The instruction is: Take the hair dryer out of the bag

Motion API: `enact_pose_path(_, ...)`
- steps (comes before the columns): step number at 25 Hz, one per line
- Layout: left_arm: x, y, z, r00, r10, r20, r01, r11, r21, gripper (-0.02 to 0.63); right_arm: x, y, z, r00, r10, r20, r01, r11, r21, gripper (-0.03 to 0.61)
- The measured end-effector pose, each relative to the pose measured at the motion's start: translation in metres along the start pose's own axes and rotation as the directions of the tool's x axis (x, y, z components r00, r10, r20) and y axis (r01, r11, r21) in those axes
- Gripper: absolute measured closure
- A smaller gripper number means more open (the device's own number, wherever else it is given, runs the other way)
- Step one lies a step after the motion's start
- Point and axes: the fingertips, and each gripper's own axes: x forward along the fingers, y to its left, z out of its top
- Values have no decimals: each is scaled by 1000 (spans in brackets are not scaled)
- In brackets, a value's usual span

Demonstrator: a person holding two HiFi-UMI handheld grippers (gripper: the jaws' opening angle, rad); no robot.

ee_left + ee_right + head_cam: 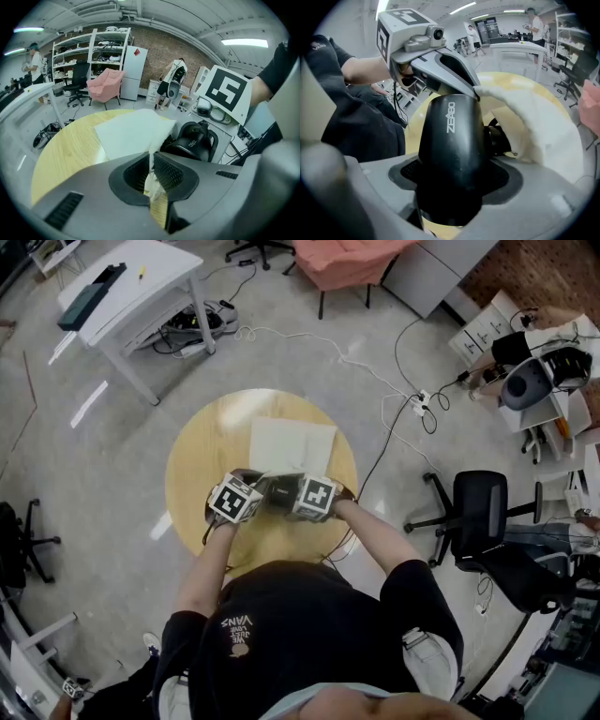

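Note:
A white cloth bag (291, 446) lies on the round wooden table (197, 465). My left gripper (151, 180) is shut on the bag's edge (152, 159), pinching the white fabric between its pads. The black hair dryer (452, 154) is clamped in my right gripper (450, 197), its body rising between the jaws just outside the bag's mouth (525, 122). In the left gripper view the hair dryer (192, 143) shows beside the bag (133, 131), under the right gripper's marker cube (227, 91). In the head view both grippers (272, 498) meet at the bag's near edge.
A black office chair (473, 512) stands right of the table, and cables (394, 399) run over the floor. A white desk (131, 292) stands at the back left. The person's arms and dark shirt (300, 634) fill the near side.

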Motion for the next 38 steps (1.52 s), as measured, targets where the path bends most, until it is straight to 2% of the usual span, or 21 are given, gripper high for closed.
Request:
enact_pose_path(8,-2,-2,-1,1000,0,11,0,1000,-6,572,-8,31,-5,994,108,4,-108,994,4,225)
enact_pose_path(16,-7,3,2,999,26,25,-26,1000,-7,574,-13,66,-6,981,190,-42,-193,979,-70,225)
enact_pose_path(28,-10,15,-4,999,47,27,-45,997,-63,574,-27,114,4,964,267,4,-265,956,-130,225)
enact_pose_path(38,-13,18,5,997,70,20,-69,997,-46,574,-41,139,0,956,293,20,-288,949,-128,224)
